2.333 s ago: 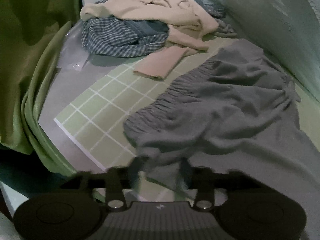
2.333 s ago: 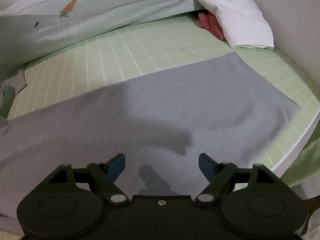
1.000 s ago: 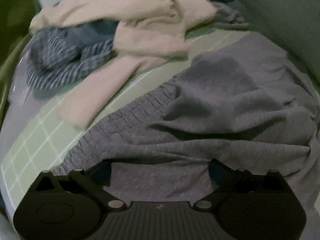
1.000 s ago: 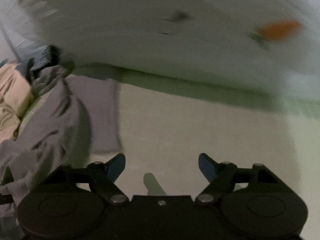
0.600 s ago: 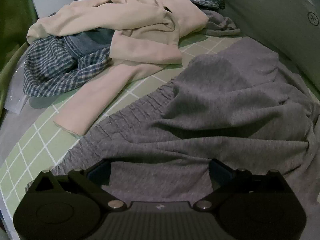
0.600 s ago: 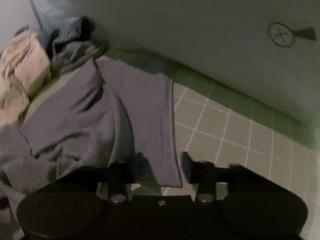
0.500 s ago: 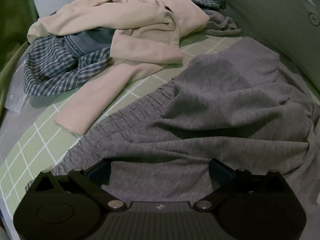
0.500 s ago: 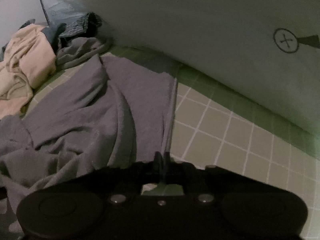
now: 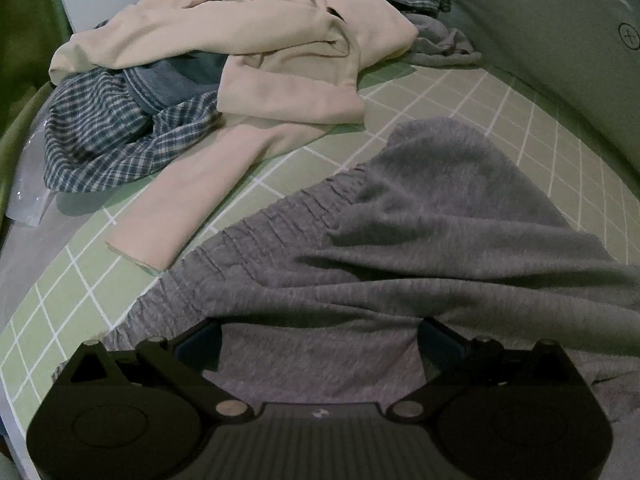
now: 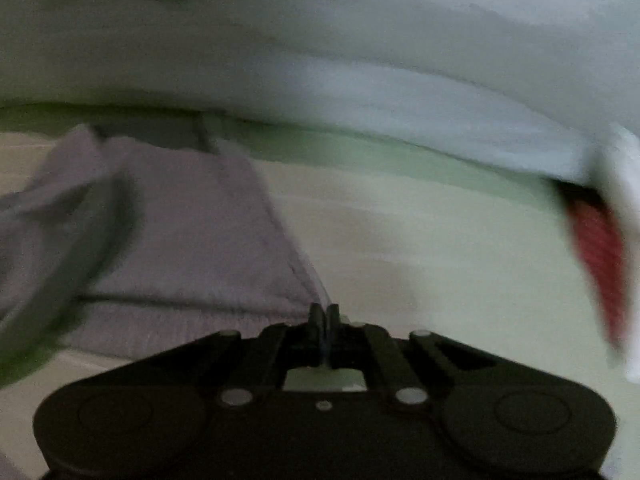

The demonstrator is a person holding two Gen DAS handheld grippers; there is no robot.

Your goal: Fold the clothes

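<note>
green checked bed sheet [image 9: 500, 112]; clothes pile [image 9: 240, 60] beyond gray pants [image 9: 420, 220]. left gripper [image 9: 320, 340] spread wide over pants, right gripper [image 10: 323, 320] clenched on pants hem.

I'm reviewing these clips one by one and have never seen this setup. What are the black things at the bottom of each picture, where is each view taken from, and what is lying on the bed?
There is no robot: a person carries a two-finger gripper in each hand, and a fisheye camera on each looks out along its fingers.

Left wrist view: the left gripper is open, its fingers either side of a crumpled grey knit garment with a gathered waistband, lying on the green checked bed sheet. Beyond it is a pile: a cream long-sleeved top over a blue checked shirt.

Right wrist view, blurred: the right gripper is shut, apparently pinching the hem of the same grey garment. A pale duvet lies behind, and something red at the right.
</note>
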